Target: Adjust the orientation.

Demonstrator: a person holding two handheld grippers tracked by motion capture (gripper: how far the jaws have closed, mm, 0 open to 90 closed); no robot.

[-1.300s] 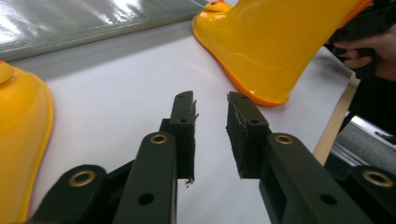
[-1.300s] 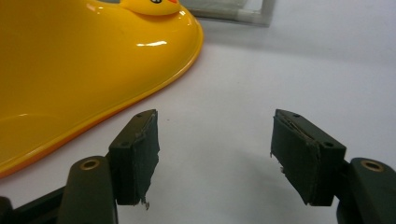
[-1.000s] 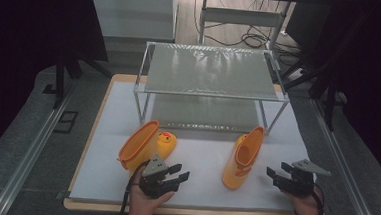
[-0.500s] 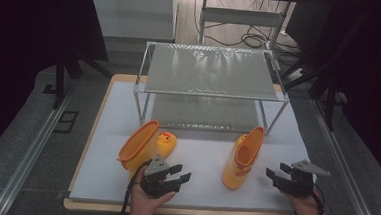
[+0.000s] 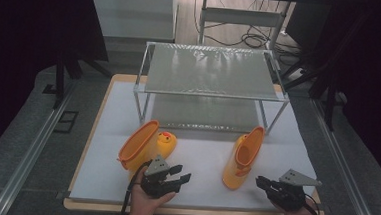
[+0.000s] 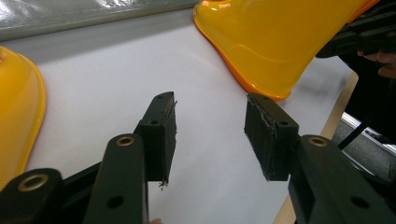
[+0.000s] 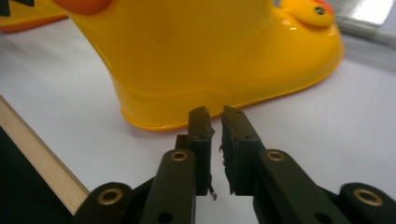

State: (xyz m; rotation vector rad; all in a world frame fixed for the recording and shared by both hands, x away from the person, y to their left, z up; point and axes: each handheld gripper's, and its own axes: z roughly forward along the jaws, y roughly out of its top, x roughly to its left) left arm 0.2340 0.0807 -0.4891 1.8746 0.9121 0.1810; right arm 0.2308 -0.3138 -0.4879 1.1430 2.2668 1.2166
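Right boot (image 5: 243, 158): yellow, lying on the white mat (image 5: 205, 161) near its right front, just ahead of the shelf's front right leg. Its long axis runs from the open top, toward the shelf, down to the sole near the table's front edge.
Left boot (image 5: 143, 144): yellow, on its side at the mat's left front, opening toward the left edge, the duck face (image 5: 166, 138) at its toe pointing to the middle.
Right gripper (image 5: 265, 183): low over the mat's front right corner, just to the right of the right boot's sole end, jaws pointing left at it. In the right gripper view the heel and sole (image 7: 187, 112) sit straight ahead, close but apart.
Right jaws: they have just been closing and now stand a narrow slit apart, with nothing between them.
Left gripper (image 5: 181, 178): low at the mat's front, between the two boots, just beside the left boot, jaws pointing right.
Left jaws: they have just opened a little and stand fairly wide, with bare mat between them.
Key relation: the right boot lies left of and slightly ahead of the right gripper, its length running away from the person; that gripper is the nearer one to it.
Judgement: to grasp the boot, those jaws would need to reopen, since the slit is narrower than the heel.
Shelf (image 5: 213, 71): metal, two-tiered, at the mat's back, both tiers bare.
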